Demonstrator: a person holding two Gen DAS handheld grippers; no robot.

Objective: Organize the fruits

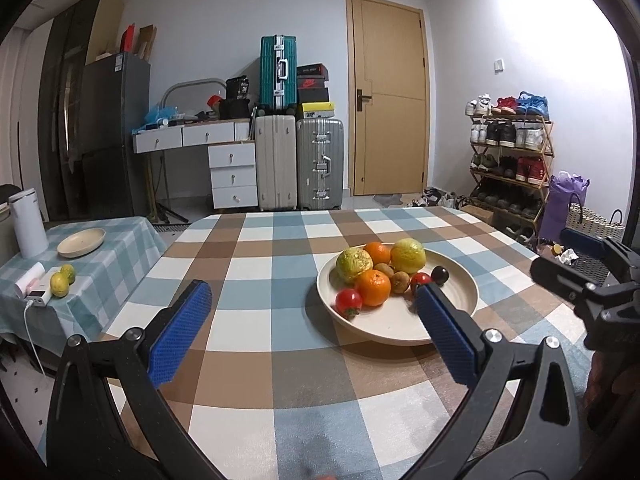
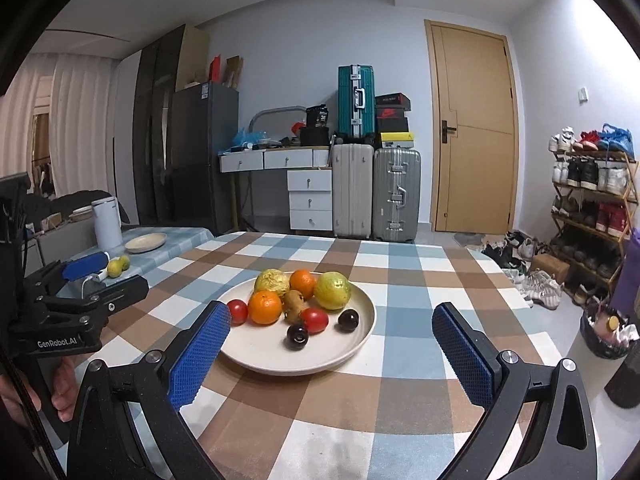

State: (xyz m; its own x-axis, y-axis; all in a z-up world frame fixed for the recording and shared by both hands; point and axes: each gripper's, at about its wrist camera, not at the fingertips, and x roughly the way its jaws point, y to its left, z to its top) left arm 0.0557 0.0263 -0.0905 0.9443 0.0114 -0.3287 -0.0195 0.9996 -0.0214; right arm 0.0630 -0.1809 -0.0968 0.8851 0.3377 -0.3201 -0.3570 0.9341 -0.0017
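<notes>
Both claws hang spread wide and empty above the checked table (image 2: 400, 292): left gripper (image 1: 312, 296), right gripper (image 2: 332, 316). Just beyond them, the cream plate (image 2: 352, 344) holds the fruits (image 2: 296, 300), heaped toward its far-left side.

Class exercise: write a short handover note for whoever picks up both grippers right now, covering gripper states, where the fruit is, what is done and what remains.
Left gripper: open, empty, above the checked table, short of the plate.
Right gripper: open, empty, facing the plate.
Full plate holds two oranges, two yellow-green citrus, two kiwis, two tomatoes and two dark round fruits.
Side table: an empty plate and two small green-yellow fruits lying loose beside it.
Done: nothing gripped.
Left: probably the sorting, all of it.
</notes>
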